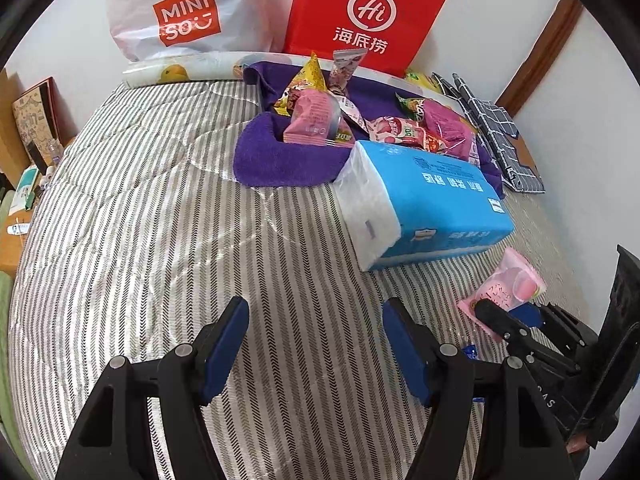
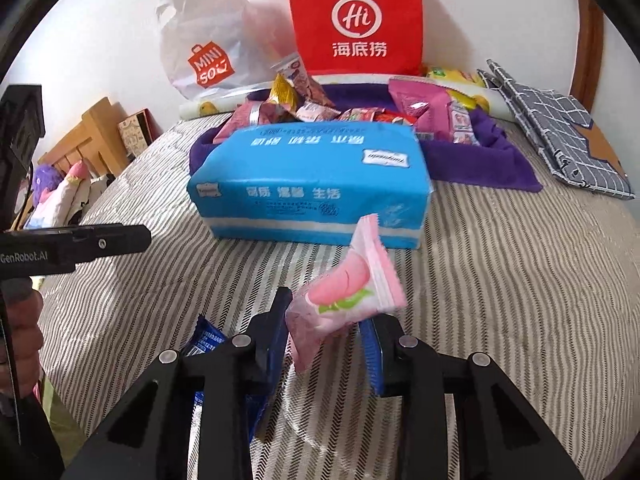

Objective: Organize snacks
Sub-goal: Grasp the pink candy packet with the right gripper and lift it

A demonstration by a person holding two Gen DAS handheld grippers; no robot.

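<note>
My right gripper (image 2: 326, 320) is shut on a pink peach snack packet (image 2: 344, 292) and holds it above the striped bed cover; the packet also shows in the left wrist view (image 1: 504, 288). My left gripper (image 1: 316, 320) is open and empty above the cover. A purple towel (image 1: 264, 152) at the back holds a pile of snack packets (image 1: 320, 112); the towel (image 2: 480, 160) and the pile (image 2: 320, 112) also show in the right wrist view. A small blue snack packet (image 2: 204, 340) lies under my right gripper's left finger.
A blue tissue pack (image 2: 312, 184) lies in front of the towel. A red paper bag (image 2: 356, 20) and a white Miniso bag (image 2: 208, 56) lean on the wall. A checked grey cloth (image 2: 560, 132) lies at the right. A wooden headboard (image 2: 92, 136) stands at the left.
</note>
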